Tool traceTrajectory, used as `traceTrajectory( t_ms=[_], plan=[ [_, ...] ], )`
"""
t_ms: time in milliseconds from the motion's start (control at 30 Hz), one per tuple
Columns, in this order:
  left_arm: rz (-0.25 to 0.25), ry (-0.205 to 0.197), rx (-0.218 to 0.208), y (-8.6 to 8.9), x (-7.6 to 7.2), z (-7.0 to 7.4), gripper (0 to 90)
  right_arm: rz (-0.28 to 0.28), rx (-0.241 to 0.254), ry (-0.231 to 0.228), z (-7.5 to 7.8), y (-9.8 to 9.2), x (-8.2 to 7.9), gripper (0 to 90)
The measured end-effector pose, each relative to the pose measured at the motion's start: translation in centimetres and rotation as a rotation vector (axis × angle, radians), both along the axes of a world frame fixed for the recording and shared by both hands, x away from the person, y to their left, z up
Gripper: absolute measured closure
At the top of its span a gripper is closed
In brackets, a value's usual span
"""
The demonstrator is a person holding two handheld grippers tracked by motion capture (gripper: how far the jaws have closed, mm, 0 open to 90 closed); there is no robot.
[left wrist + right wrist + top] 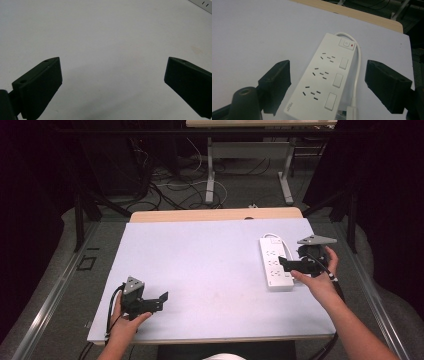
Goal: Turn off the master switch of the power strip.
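A white power strip (273, 262) with three sockets, switches and a white cable lies on the right side of the white table top (200, 255). My right gripper (283, 264) hovers over the strip's near end, held in a hand from the right. In the right gripper view its jaws stand open (328, 66) on either side of the strip (324, 80) without touching it. My left gripper (161, 301) rests low at the front left, open, with nothing between its jaws (113, 61). In the left gripper view, a corner of the strip (203, 3) shows at the top right.
The wooden far edge of the table (215, 214) lies beyond the white sheet. Behind it are floor cables (170, 185) and the legs of another desk (210, 175). Dark curtains flank both sides.
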State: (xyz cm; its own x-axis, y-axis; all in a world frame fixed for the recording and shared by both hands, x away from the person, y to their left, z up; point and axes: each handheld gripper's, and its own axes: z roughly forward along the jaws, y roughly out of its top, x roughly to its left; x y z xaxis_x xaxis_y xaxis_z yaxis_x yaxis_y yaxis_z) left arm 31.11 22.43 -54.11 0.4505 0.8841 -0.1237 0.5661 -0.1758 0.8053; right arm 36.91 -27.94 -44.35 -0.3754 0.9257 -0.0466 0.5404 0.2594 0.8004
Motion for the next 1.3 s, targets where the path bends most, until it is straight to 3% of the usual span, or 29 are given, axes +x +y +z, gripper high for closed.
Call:
traceTrajectory(
  t_ms=[633, 1000, 1300],
  plan=[
    [0.003, -0.006, -0.005, 0.0, 0.0, 0.0, 2.0, 0.003, -0.025, 0.06, 1.8, -0.4, 2.9, 18.3],
    [0.008, -0.007, -0.003, 0.1, 0.0, 0.0, 2.3, 0.008, -0.047, 0.054, 3.0, 0.2, 4.1, 18.2],
    [0.011, -0.008, -0.005, 0.2, 0.0, 0.1, 2.4, 0.005, -0.055, 0.05, 3.2, 0.8, 5.5, 19.8]
  ],
)
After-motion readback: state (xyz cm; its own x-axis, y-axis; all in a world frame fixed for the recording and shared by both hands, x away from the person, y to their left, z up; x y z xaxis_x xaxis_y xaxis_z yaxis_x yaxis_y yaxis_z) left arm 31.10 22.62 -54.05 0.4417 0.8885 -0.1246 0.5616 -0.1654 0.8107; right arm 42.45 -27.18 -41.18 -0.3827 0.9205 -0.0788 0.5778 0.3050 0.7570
